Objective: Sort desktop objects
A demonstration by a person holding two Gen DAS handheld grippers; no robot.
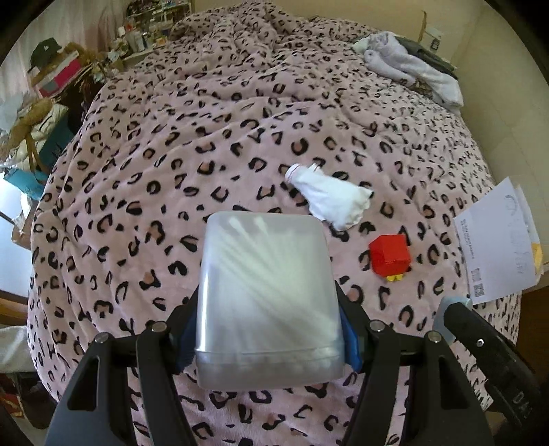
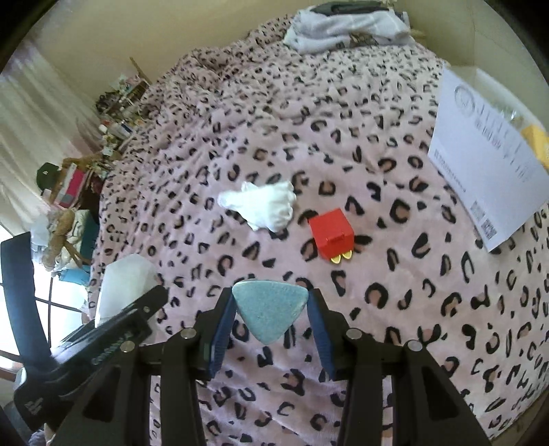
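Note:
My left gripper [image 1: 269,343] is shut on a translucent plastic box of cotton swabs [image 1: 267,291], its blue pads pressing both sides, above the pink leopard-print blanket [image 1: 171,192]. The same box [image 2: 123,284] shows at the left of the right wrist view. My right gripper [image 2: 271,326] is shut on a light blue rounded triangular sponge [image 2: 269,308], pinched at its wide end. A crumpled white sock [image 1: 329,197] [image 2: 262,206] and a small red box [image 1: 391,257] [image 2: 331,233] with yellow bits beneath it lie on the blanket ahead of both grippers.
A white printed paper bag [image 1: 497,240] [image 2: 487,164] lies at the blanket's right edge with something yellow in it. A heap of pale clothes [image 1: 408,65] [image 2: 343,27] sits at the far end. Cluttered boxes and bags [image 1: 51,103] line the left side.

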